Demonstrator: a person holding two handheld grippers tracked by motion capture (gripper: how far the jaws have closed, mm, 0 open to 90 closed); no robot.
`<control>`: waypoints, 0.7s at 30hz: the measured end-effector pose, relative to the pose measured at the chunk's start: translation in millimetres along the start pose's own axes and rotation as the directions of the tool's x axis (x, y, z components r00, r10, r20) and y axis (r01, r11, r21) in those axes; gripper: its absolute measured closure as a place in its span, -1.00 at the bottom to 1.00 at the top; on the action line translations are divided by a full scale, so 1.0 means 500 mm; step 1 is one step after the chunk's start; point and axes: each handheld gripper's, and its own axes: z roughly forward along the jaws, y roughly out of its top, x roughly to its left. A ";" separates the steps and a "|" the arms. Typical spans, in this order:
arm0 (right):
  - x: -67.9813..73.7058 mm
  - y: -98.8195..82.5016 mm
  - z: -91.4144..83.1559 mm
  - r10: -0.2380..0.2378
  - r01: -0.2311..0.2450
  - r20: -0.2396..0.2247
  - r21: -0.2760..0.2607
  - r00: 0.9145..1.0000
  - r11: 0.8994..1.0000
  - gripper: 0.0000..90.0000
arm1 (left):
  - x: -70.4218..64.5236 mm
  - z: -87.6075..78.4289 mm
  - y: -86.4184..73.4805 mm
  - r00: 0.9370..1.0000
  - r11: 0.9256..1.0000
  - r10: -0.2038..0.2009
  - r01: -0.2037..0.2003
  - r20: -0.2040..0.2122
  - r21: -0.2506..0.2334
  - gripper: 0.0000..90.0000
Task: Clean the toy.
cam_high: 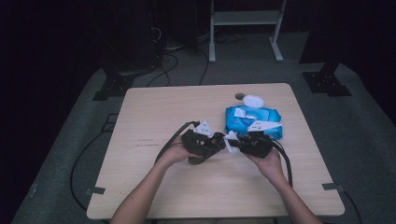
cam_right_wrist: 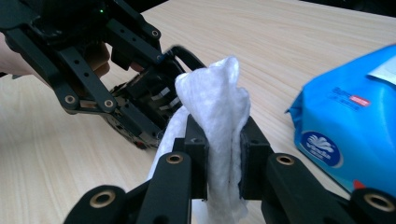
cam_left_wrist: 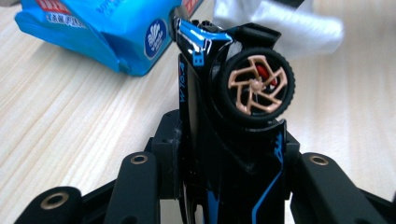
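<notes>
My left gripper [cam_high: 208,143] is shut on a black toy car [cam_left_wrist: 224,140] with blue stripes. One of the car's wheels [cam_left_wrist: 257,86], with a tan rim, faces the left gripper view's camera. My right gripper [cam_high: 243,143] is shut on a folded white wipe [cam_right_wrist: 217,121], which stands up between its pads. In the high view the two grippers meet nose to nose at the table's middle, the wipe [cam_high: 230,141] between them. The right gripper view has the wipe's top right beside the toy car [cam_right_wrist: 144,107] in the left gripper's jaws.
A blue pack of wet wipes [cam_high: 252,120] lies just behind the grippers, right of centre. A white round lid [cam_high: 253,101] and a small dark disc [cam_high: 239,96] sit behind it near the far edge. The wooden table [cam_high: 154,116] stands on grey floor with cables.
</notes>
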 end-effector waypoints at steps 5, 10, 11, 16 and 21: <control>-0.011 -0.008 -0.002 0.012 -0.012 0.014 0.007 1.000 1.000 0.70 | 0.009 0.029 0.012 1.000 0.995 0.013 -0.013 -0.001 0.098 0.27; -0.015 -0.010 -0.001 0.013 -0.014 0.014 0.016 1.000 1.000 0.70 | 0.011 0.045 0.011 1.000 0.991 0.001 -0.004 0.016 0.136 0.27; -0.015 -0.010 -0.001 0.012 -0.012 0.013 0.020 1.000 1.000 0.71 | 0.010 0.048 0.011 1.000 0.989 0.004 -0.006 0.014 0.151 0.27; -0.018 -0.013 0.004 0.018 -0.018 0.011 0.032 1.000 0.999 0.70 | 0.012 0.058 0.009 1.000 0.981 0.000 -0.002 0.015 0.192 0.26; -0.015 -0.013 0.011 0.008 -0.008 0.006 0.041 1.000 0.999 0.70 | 0.010 0.056 0.010 1.000 0.979 0.006 -0.009 0.016 0.205 0.25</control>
